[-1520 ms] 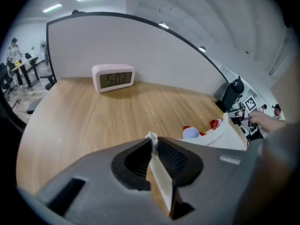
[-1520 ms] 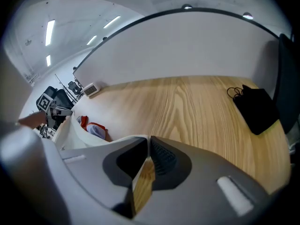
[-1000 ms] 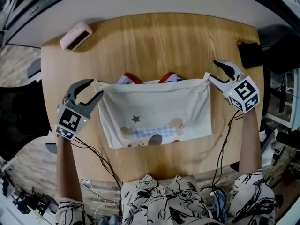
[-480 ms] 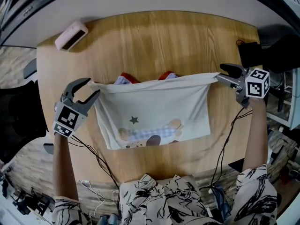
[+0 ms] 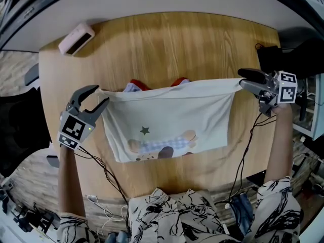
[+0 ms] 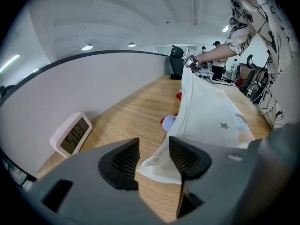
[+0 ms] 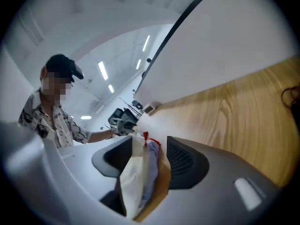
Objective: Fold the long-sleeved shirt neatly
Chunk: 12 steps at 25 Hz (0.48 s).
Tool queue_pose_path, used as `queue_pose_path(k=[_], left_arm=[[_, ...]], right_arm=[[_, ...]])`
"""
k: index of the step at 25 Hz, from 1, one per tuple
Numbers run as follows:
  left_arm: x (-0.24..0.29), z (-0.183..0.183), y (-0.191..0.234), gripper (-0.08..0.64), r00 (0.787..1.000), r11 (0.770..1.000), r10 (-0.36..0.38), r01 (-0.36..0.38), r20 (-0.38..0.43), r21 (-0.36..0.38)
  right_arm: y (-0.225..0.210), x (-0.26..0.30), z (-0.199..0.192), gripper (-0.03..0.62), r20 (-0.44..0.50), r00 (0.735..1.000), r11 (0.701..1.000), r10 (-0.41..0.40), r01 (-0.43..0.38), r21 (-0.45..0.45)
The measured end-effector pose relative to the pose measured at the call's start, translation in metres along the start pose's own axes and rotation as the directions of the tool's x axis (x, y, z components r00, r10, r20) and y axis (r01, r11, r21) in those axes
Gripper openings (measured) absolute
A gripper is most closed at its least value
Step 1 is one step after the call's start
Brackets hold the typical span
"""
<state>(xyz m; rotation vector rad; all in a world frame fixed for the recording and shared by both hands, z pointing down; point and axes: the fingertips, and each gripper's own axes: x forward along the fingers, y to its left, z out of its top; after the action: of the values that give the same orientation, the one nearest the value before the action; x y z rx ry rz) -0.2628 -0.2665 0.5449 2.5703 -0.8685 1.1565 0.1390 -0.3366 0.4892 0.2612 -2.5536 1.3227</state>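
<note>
A white long-sleeved shirt [image 5: 172, 115] with a star and a cartoon print hangs stretched between my two grippers above the wooden table [image 5: 177, 44]. Its red collar [image 5: 139, 83] shows behind the taut top edge. My left gripper [image 5: 101, 95] is shut on the shirt's top left corner; in the left gripper view the cloth [image 6: 206, 111] runs from its jaws [image 6: 153, 156] toward the far gripper. My right gripper [image 5: 243, 80] is shut on the top right corner, rolled onto its side. The right gripper view has bunched cloth [image 7: 133, 177] lying between the jaws [image 7: 149, 161].
A pink-white digital clock [image 5: 76, 38] lies at the table's far left corner, also in the left gripper view [image 6: 72, 135]. A black object [image 5: 271, 57] sits at the far right edge. Cables [image 5: 243, 161] trail from both grippers over the near edge.
My right gripper has rolled onto its side and moved right and up, pulling the shirt's top edge tighter and wider. The left gripper has stayed almost still.
</note>
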Motion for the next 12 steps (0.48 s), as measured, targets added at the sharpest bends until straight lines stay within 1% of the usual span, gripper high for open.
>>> queue_pose_path(k=[2, 3, 4, 5, 7, 8, 9, 10, 11, 12], left_arm=[[0.0, 0.001, 0.0, 0.207, 1.0, 1.0, -0.001, 0.001, 0.009, -0.013], [0.0, 0.001, 0.0, 0.207, 1.0, 1.0, 0.003, -0.003, 0.009, -0.013], [0.0, 0.001, 0.001, 0.206, 1.0, 1.0, 0.008, -0.008, 0.01, -0.012], [0.001, 0.001, 0.001, 0.206, 1.0, 1.0, 0.01, -0.01, 0.011, -0.011], [0.001, 0.001, 0.0, 0.204, 1.0, 1.0, 0.01, -0.01, 0.007, -0.004], [0.001, 0.001, 0.0, 0.202, 1.0, 1.0, 0.01, -0.01, 0.001, 0.002], [0.0, -0.001, 0.0, 0.202, 1.0, 1.0, 0.011, -0.011, -0.005, 0.009], [0.0, -0.002, -0.001, 0.202, 1.0, 1.0, 0.009, -0.009, -0.011, 0.018], [0.001, -0.003, -0.002, 0.201, 1.0, 1.0, 0.006, -0.006, -0.017, 0.03], [0.002, -0.004, -0.003, 0.201, 1.0, 0.999, 0.001, 0.001, -0.025, 0.049]], right_arm=[[0.019, 0.003, 0.005, 0.251, 0.049, 0.99, 0.99, 0.13, -0.133, 0.054], [0.026, 0.004, 0.008, 0.277, 0.068, 0.983, 0.984, 0.168, -0.172, 0.056], [0.029, 0.005, 0.01, 0.32, 0.078, 0.982, 0.984, 0.17, -0.174, 0.036], [0.028, 0.006, 0.011, 0.33, 0.074, 0.986, 0.989, 0.147, -0.147, 0.004], [0.023, 0.011, 0.006, 0.33, 0.013, 0.998, 0.995, 0.063, -0.062, -0.077], [0.018, 0.015, 0.0, 0.33, -0.04, 0.999, 0.991, 0.005, -0.011, -0.13], [0.011, 0.02, -0.007, 0.33, -0.099, 0.993, 0.979, -0.065, 0.044, -0.197], [0.003, 0.024, -0.014, 0.33, -0.156, 0.977, 0.955, -0.145, 0.097, -0.279], [-0.005, 0.028, -0.02, 0.33, -0.204, 0.953, 0.918, -0.225, 0.137, -0.372], [-0.011, 0.033, -0.026, 0.33, -0.238, 0.925, 0.869, -0.296, 0.158, -0.468]])
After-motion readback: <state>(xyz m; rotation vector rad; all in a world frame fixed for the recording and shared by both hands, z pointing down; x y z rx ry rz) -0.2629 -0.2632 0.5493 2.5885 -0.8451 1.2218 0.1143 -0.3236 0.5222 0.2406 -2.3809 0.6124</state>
